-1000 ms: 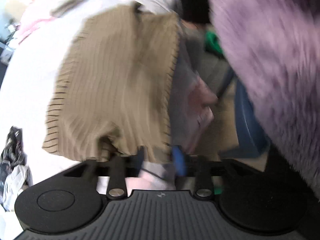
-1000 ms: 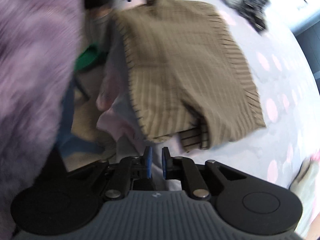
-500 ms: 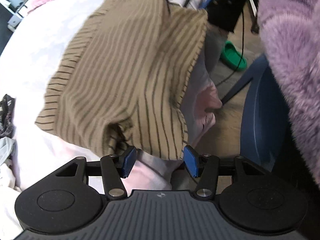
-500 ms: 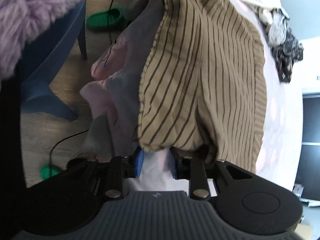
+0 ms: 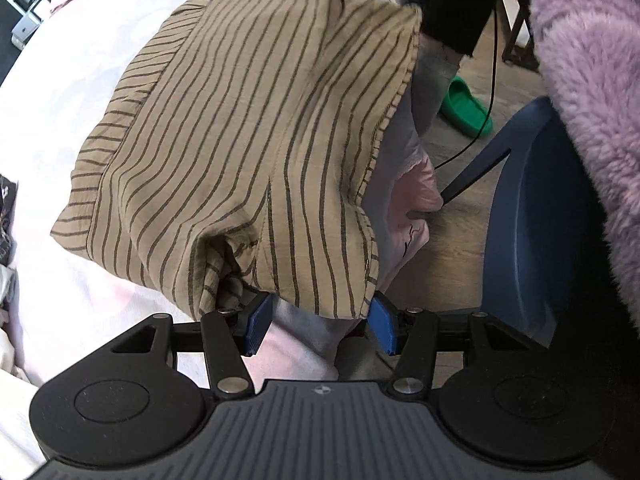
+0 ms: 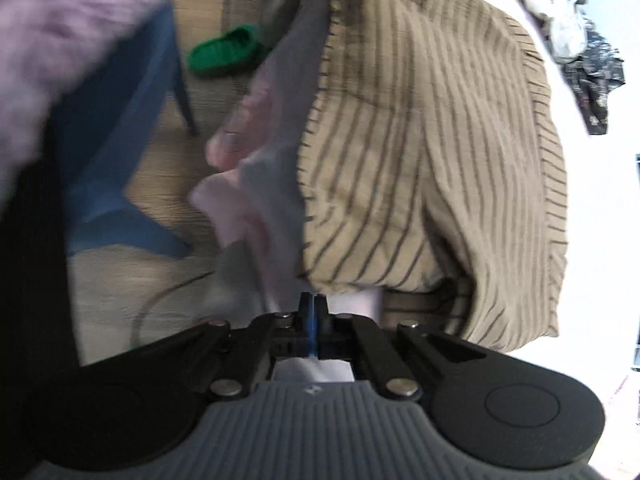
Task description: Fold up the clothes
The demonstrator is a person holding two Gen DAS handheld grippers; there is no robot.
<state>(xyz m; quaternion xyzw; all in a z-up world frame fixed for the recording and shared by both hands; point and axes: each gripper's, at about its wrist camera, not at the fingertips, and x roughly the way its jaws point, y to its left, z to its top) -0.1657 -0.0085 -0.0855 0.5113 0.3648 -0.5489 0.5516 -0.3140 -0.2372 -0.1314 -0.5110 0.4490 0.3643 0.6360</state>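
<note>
A tan shirt with dark stripes (image 5: 248,128) lies folded on the white and pink bedsheet (image 5: 72,80), at the bed's edge. In the left wrist view my left gripper (image 5: 320,329) stands open just at the shirt's near hem, one blue pad on each side of the hanging corner, neither pressing on it. In the right wrist view the same shirt (image 6: 432,152) fills the middle. My right gripper (image 6: 313,320) is shut, its blue pads together right below the shirt's near edge. Whether any cloth is pinched between them I cannot tell.
A fluffy purple sleeve (image 5: 588,80) hangs at the side over a blue chair (image 5: 532,216). A green slipper (image 6: 224,52) and a black cable (image 5: 486,92) lie on the wooden floor beside the bed. Dark patterned clothes (image 6: 592,64) lie further back on the bed.
The right gripper's pads have gone from apart to pressed together, and its view has rolled and dropped closer to the shirt's edge. The left gripper stays open at the hem.
</note>
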